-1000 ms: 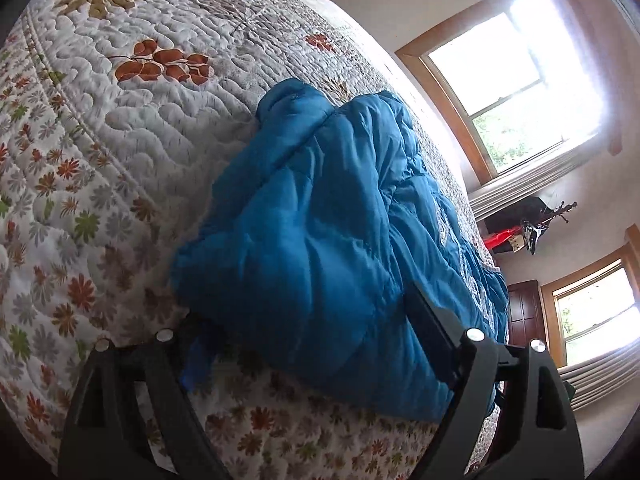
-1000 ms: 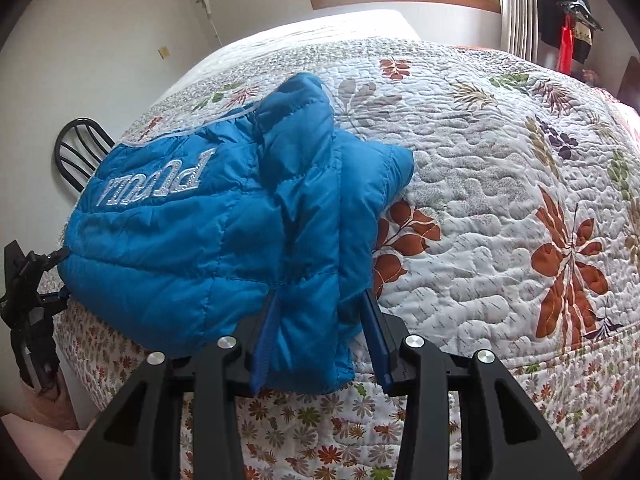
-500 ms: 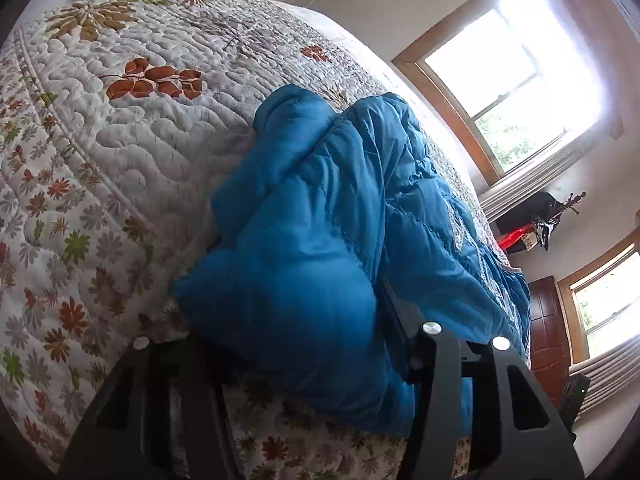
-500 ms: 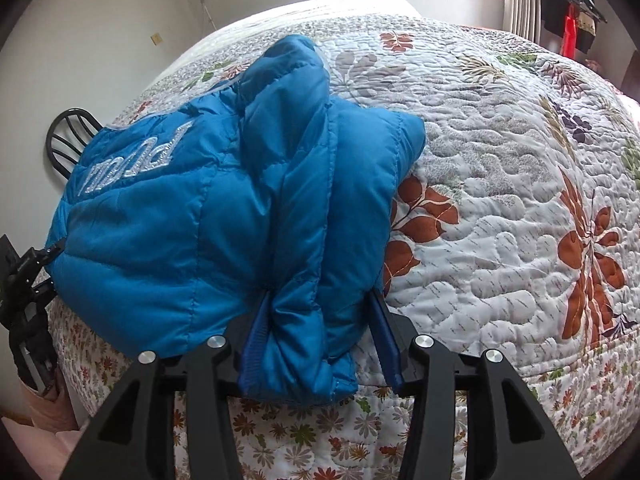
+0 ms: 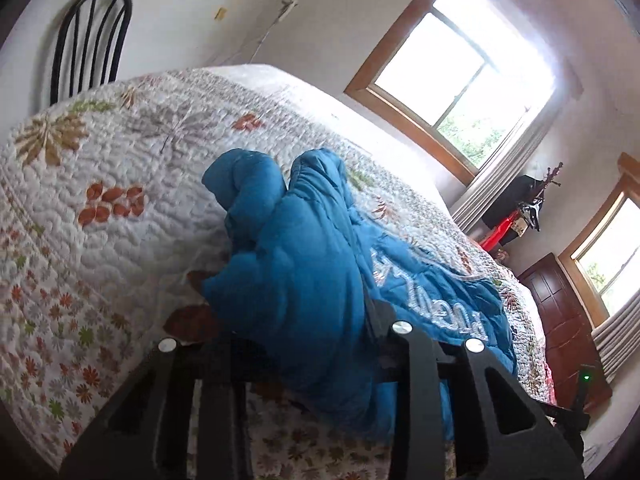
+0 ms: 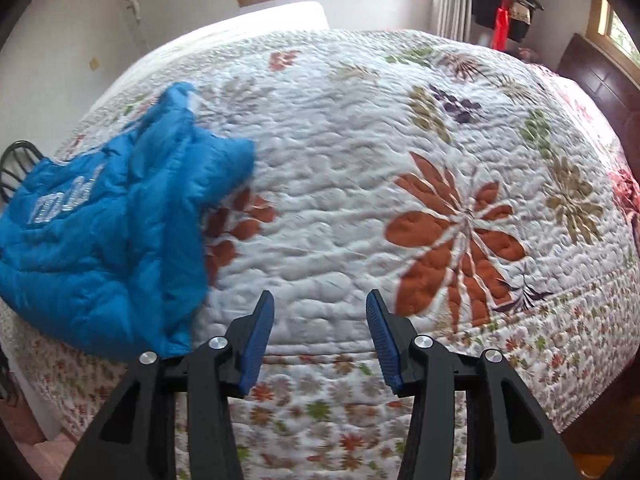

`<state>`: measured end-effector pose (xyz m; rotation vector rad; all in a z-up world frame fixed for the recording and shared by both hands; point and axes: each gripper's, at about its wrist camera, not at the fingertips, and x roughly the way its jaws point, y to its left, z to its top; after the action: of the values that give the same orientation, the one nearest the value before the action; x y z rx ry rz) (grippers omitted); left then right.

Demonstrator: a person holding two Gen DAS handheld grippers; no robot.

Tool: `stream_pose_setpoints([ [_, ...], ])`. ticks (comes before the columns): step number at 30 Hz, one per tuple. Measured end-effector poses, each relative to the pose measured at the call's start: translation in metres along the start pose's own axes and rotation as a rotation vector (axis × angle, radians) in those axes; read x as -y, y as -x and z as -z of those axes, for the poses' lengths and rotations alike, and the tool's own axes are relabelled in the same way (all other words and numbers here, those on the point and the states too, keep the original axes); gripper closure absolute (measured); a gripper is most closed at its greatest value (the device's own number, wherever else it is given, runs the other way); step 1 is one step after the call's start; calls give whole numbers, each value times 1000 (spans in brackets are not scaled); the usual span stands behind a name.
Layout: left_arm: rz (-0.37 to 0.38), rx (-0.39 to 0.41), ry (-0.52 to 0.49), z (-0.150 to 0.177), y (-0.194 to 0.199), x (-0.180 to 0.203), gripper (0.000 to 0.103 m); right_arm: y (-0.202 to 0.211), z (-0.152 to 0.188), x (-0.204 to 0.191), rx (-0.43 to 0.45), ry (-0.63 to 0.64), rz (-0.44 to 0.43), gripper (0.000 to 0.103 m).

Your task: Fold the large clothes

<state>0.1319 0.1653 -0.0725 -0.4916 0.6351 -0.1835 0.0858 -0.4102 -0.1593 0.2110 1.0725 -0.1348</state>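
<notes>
Floral quilt (image 6: 360, 208) spreads ahead of our right claw (image 6: 320, 336), jaws apart, empty; blue puffer jacket (image 6: 104, 240) bunched off its left; left claw (image 5: 304, 360) clamped on jacket; we should regrip hem, pull flat

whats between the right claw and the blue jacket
Only bare quilt, seen in the right wrist view: the open right claw holds nothing, with the blue jacket off to its left.

Both tools are matte black plastic with triangular cut-outs in their arms. The right hand-held gripper (image 6: 320, 332) carries ribbed blue pads (image 6: 382, 336) on its fingers and four round silver screw heads (image 6: 422, 341). The left hand-held gripper (image 5: 296, 344) shows three such screws (image 5: 401, 327).
</notes>
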Motion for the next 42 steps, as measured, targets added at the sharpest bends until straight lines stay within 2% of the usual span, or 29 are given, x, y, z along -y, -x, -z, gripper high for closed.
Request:
stream_pose_setpoints([
  [4,68,60,-149,-12,11,61,75,1,7,28,18,-63,-2,57],
  [7,127,67,-272,-10,9,113,75,0,14,41,23,-81,2,57],
  [10,191,32,-398,4,-4,165,75,-3,15,52,12,-89,-3,57],
  [15,244,-80,-549,41,-41,224,75,-8,16,54,7,-89,-23,57],
  [22,241,-261,-660,102,-109,247,71,-13,18,56,14,-91,-40,56],
  [27,202,-256,-730,131,-125,250,68,-17,19,58,16,-100,-47,51],
  [42,217,-289,-679,124,-126,245,66,-18,19,59,9,-117,-43,49],
])
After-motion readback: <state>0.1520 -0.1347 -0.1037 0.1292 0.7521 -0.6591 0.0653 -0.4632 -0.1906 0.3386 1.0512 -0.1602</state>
